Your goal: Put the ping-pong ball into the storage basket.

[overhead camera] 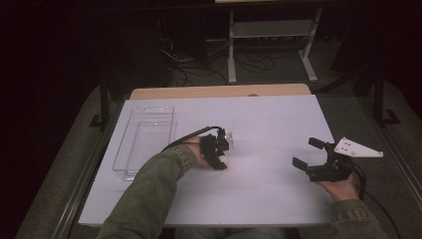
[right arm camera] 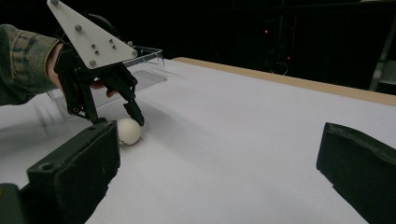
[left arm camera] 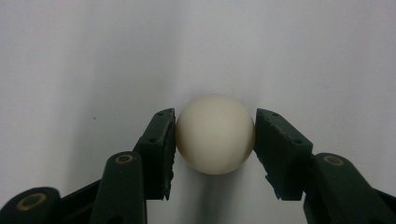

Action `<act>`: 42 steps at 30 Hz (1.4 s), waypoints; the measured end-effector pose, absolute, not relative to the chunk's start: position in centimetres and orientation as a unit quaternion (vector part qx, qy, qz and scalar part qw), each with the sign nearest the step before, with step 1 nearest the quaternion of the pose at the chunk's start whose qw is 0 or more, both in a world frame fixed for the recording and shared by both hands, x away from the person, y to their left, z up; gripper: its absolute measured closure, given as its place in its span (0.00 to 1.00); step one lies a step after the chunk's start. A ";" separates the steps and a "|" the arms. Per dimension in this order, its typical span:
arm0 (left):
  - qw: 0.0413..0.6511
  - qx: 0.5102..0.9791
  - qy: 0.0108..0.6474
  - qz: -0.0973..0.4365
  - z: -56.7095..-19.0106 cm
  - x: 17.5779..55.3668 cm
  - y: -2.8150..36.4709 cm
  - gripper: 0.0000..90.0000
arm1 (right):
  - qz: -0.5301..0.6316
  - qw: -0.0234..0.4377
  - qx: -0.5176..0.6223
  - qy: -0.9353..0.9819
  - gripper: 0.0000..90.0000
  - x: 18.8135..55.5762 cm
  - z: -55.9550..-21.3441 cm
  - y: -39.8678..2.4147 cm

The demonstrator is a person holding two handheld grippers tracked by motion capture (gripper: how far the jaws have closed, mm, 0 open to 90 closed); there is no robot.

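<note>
From the high view, the left claw sits near the middle of the white worktop, its tips down at the surface, where a small pale shape is the ball, too small here to make out properly. A clear plastic tray lies well to the left, empty as far as can be seen. The right claw rests near the right edge of the worktop with its jaws spread wide and nothing between them.

In the left gripper view, the white ball sits squarely between the two black jaws, which stand against its sides at about its widest part. Both pads appear to touch it, so the left claw is closed on the ball. The ball looks to be resting on the worktop, not yet lifted.

In the right gripper view, the right claw has its own jaws wide apart over bare worktop, holding nothing. Farther off, the left claw pinches the ball, which sits on the surface, with the tray just behind it.

As a judgement, the grasp is made and that step is done. What is left is the lift and the carry, most likely over to the tray, then the release. The round ball could slip out if the grip is off centre.
</note>
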State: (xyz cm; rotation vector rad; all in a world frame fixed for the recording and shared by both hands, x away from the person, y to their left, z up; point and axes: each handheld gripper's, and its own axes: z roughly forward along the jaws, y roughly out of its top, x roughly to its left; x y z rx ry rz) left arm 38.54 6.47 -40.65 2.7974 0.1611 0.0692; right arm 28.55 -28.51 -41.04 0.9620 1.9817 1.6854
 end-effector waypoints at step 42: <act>0.178 0.981 0.057 0.047 -36.5 37.4 8.3 0.56 | 0.599 0.182 0.341 0.701 0.00 28.5 -41.0 -28.4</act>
